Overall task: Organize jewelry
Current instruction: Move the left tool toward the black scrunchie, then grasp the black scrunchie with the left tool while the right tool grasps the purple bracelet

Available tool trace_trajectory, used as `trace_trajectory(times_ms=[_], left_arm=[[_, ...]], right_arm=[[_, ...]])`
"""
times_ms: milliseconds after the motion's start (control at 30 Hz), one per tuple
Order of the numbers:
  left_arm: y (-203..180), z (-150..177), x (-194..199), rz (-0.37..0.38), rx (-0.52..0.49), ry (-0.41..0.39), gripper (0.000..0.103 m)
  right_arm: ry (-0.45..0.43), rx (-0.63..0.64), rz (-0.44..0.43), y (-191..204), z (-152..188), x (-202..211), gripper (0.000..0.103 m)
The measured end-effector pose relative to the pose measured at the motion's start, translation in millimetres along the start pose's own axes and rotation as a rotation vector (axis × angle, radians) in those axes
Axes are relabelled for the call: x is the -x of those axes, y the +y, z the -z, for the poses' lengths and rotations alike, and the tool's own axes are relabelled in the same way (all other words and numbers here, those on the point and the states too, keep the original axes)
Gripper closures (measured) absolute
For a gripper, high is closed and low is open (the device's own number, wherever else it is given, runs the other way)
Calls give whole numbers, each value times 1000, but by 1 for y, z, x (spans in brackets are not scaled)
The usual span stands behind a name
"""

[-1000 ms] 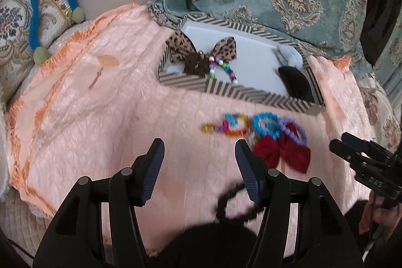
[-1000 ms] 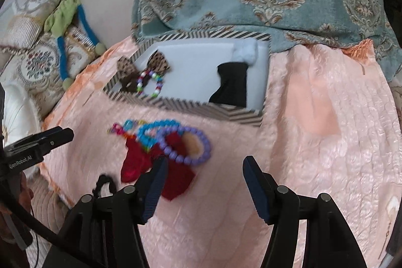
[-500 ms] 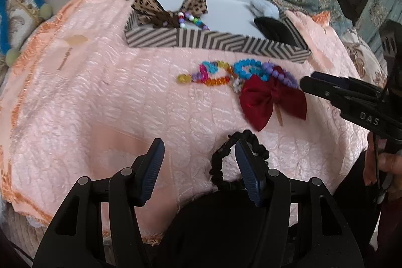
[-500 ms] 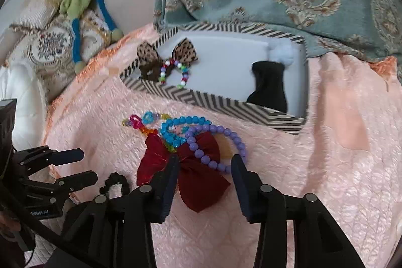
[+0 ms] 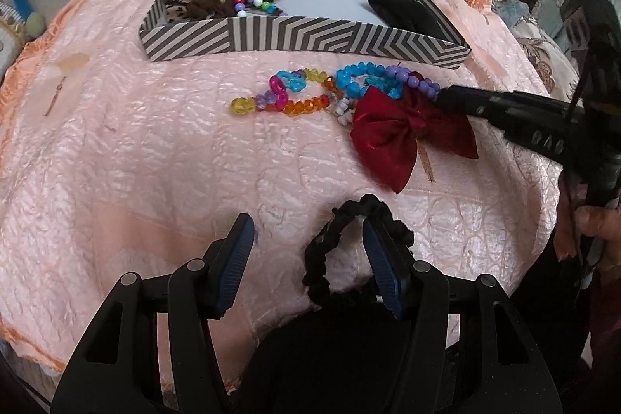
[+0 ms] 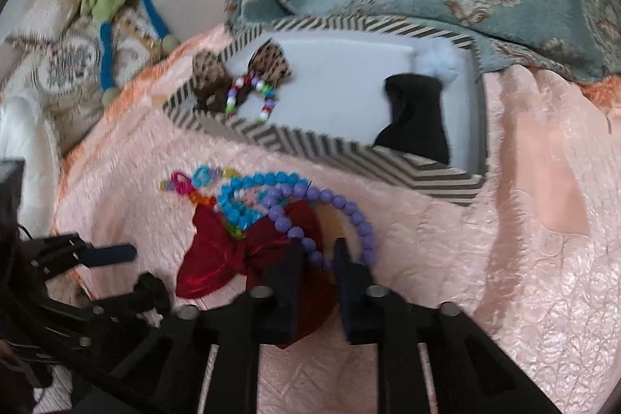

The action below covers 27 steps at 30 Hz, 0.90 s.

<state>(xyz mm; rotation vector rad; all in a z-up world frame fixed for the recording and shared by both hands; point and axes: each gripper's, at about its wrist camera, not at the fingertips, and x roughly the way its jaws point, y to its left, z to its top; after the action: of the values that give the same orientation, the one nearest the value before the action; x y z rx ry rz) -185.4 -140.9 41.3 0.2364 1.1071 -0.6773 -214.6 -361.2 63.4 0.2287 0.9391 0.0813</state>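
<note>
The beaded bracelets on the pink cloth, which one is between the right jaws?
The purple bead bracelet: its loop lies partly over the red bow between the right gripper jaws. The blue and multicoloured ones lie farther left.

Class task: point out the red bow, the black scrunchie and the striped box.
red bow (image 5: 384, 132), left wrist view, on its left loop.
black scrunchie (image 5: 322, 251), left wrist view, on its left side.
striped box (image 5: 295, 35), left wrist view, on its front wall.

Both tools are matte black plastic. The left gripper (image 5: 308, 239), low in its own view, has dark blue ribbed pads (image 5: 233, 260) and round silver screws on angular linkage arms. The right gripper (image 6: 318, 258) shows the same silver screws; white lettering marks its side at the left view's right edge, beside bare fingers (image 5: 582, 231).
</note>
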Motion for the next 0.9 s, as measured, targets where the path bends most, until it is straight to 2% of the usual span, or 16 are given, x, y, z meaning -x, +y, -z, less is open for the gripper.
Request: trace_trajectory(times_ms=[33, 67, 167, 300, 433, 467, 500, 567, 633, 700, 900], left_arm=[[-1, -1, -1, 1, -7, -1, 72], [-2, -2, -2, 2, -17, 8, 80], [-3, -5, -3, 5, -15, 4, 88], [-7, -5, -1, 5, -26, -1, 91], [-9, -7, 2, 1, -22, -11, 92], [-8, -8, 3, 2, -19, -12, 92], [-7, -9, 4, 6, -12, -15, 92], [-3, -10, 6, 7, -1, -18, 92], [0, -10, 7, 1, 7, -20, 92], [2, -9, 8, -2, 14, -19, 92], [7, -7, 14, 3, 43, -38, 94]], right_arm=[[-7, -8, 1, -3, 0, 3, 93], [-14, -12, 7, -6, 0, 7, 94], [-21, -41, 17, -18, 0, 13, 95], [3, -117, -21, -33, -2, 8, 95], [37, -75, 4, -25, -5, -5, 90], [44, -56, 14, -22, -5, -10, 83], [58, -39, 31, -19, -6, -16, 70], [59, -24, 53, -18, -5, -26, 66], [37, -11, 83, -17, -5, -29, 69], [37, -1, 106, -17, -7, -29, 92], [-26, -42, 64, -20, -10, 4, 94]])
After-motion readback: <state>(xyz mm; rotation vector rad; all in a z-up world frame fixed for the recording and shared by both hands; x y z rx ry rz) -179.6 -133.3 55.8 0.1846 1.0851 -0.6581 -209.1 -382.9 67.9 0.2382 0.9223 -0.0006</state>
